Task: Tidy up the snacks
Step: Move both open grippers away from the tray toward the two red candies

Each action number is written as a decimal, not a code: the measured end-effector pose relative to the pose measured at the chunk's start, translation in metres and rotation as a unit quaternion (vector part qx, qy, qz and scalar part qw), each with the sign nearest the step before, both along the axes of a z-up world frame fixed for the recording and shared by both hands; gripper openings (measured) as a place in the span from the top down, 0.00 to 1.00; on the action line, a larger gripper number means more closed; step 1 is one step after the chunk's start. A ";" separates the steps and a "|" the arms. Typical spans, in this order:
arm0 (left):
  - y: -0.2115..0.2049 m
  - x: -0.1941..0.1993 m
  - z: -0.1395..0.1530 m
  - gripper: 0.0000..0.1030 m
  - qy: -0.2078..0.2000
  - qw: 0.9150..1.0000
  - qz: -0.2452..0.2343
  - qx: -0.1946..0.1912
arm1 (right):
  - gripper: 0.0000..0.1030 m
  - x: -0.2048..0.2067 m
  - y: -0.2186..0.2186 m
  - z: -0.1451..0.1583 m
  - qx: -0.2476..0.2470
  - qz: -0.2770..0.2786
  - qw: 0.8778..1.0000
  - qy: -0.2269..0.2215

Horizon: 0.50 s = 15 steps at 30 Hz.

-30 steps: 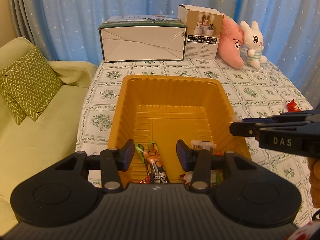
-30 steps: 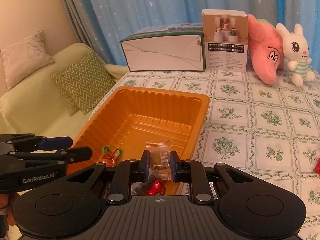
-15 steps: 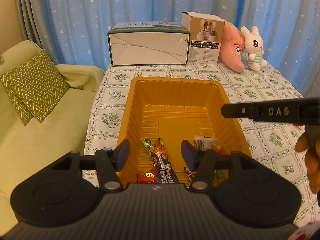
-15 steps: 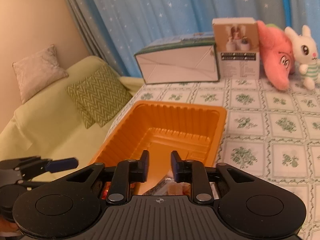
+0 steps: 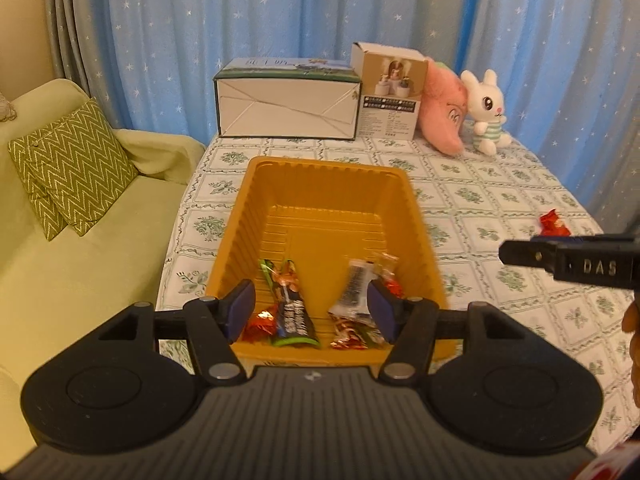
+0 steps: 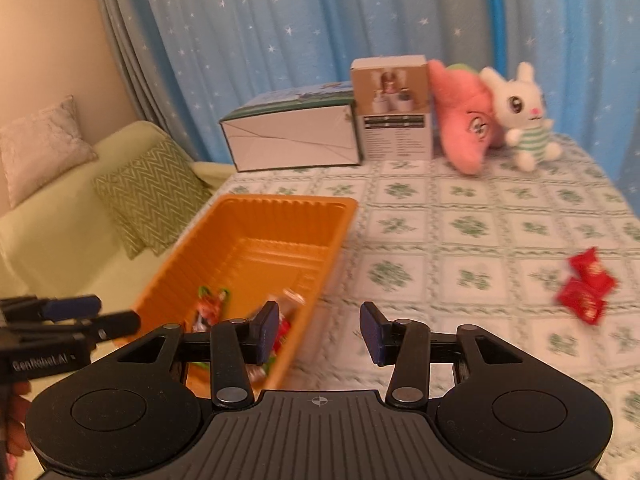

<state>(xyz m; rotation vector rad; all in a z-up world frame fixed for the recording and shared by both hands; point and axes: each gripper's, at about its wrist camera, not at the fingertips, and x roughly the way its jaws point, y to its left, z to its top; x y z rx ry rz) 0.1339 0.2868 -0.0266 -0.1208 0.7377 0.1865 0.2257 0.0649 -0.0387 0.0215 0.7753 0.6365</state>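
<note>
Orange tray [image 5: 416,216] on the counter [image 5: 500,184], snacks [image 5: 294,308] bunched at its near end.
Both my claws have just been opening: left claw [image 5: 310,312] gapes over the tray, right claw [image 6: 318,330] parted, nothing between either. Red packets [image 6: 588,284] lie far right.

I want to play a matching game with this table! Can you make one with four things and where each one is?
Things:
1. orange tray
2. red packets
3. white bunny
4. black snack bar

Places:
A. lying inside the tray
B. loose on the tablecloth, right of the tray
C. by the table's left edge, next to the sofa
D. at the back, beside the pink plush

Pairs: 1-C, 2-B, 3-D, 4-A
</note>
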 end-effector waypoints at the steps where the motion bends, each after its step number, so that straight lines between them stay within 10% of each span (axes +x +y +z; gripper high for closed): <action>1: -0.004 -0.004 0.002 0.43 -0.003 1.000 0.002 -0.001 | 0.56 -0.005 -0.005 0.002 0.001 -0.003 1.000 0.001; 15: -0.073 -0.053 0.035 0.43 -0.033 0.999 0.000 -0.015 | 0.56 -0.054 -0.077 0.025 0.006 -0.038 0.999 0.010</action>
